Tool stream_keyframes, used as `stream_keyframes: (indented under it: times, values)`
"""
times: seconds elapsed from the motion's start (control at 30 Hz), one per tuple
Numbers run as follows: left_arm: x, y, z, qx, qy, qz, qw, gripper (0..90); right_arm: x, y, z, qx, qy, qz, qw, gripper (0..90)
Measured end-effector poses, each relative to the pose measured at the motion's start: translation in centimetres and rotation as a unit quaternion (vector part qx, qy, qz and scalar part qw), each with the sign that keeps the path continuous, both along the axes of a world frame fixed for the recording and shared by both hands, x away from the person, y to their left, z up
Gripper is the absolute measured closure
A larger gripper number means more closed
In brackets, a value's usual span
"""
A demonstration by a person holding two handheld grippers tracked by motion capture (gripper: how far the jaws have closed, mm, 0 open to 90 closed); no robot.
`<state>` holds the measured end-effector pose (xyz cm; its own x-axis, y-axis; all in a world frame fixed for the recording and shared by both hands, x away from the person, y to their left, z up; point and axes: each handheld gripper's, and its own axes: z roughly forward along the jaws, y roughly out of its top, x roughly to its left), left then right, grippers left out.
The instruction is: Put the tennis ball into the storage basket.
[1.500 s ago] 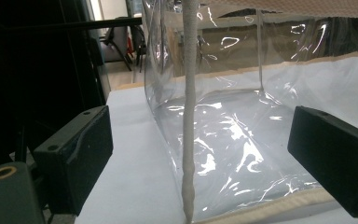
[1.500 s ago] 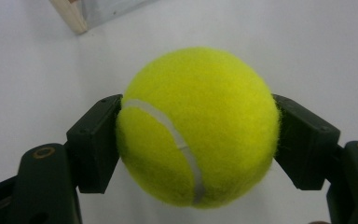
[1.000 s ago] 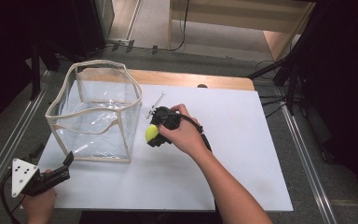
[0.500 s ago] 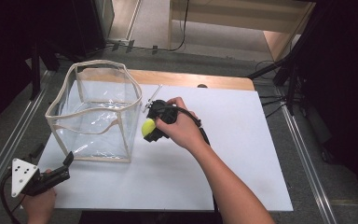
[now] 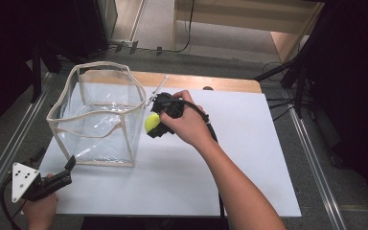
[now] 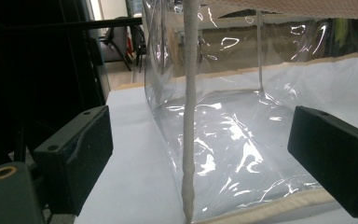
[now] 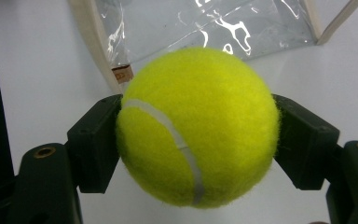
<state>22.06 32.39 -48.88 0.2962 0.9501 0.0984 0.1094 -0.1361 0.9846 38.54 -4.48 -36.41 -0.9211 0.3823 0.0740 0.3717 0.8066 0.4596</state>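
Note:
A yellow tennis ball (image 5: 151,122) (image 7: 198,126) is clamped between the jaws of my right gripper (image 5: 154,123) (image 7: 198,135), held above the white table just right of a clear plastic box (image 5: 98,115) with a cream rim. Part of that box (image 7: 205,23) appears behind the ball in the right gripper view. My left gripper (image 5: 68,167) (image 6: 200,149) rests near the table's front left corner, open, with its jaws wide apart. The box's near corner seam (image 6: 189,116) stands straight ahead of it, between the jaws' lines but farther off.
The white table top (image 5: 249,143) stretches to the right of the box. A wooden strip (image 5: 206,81) runs along its far edge. Metal rails (image 5: 9,143) border the left side, and dark stands and cables (image 5: 292,72) sit at the back right.
My right gripper has lifted the tennis ball off the table and carried it up along the box's right wall. The left gripper has stayed put.

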Motion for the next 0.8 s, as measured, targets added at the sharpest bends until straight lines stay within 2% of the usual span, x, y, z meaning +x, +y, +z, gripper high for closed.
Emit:
stream_keyframes:
  times: [0.1,0.4,0.63,0.8]
  values:
    - [0.0,0.1,0.0,0.002,0.002,0.0,1.0,6.9,0.2,-0.2,0.9,0.002,-0.008,0.003,1.0,23.3]
    - [0.0,0.0,0.0,0.001,0.002,0.0,1.0,6.9,0.5,-0.2,2.6,0.005,-0.013,-0.002,0.9999,23.3]
    - [0.0,0.1,0.0,0.001,0.002,0.0,1.0,6.9,1.0,0.0,3.8,-0.008,-0.018,0.001,0.9998,23.3]
    - [0.0,0.0,0.0,-0.001,0.001,-0.001,1.0,6.9,1.3,0.1,5.0,-0.004,-0.019,0.002,0.9998,23.3]
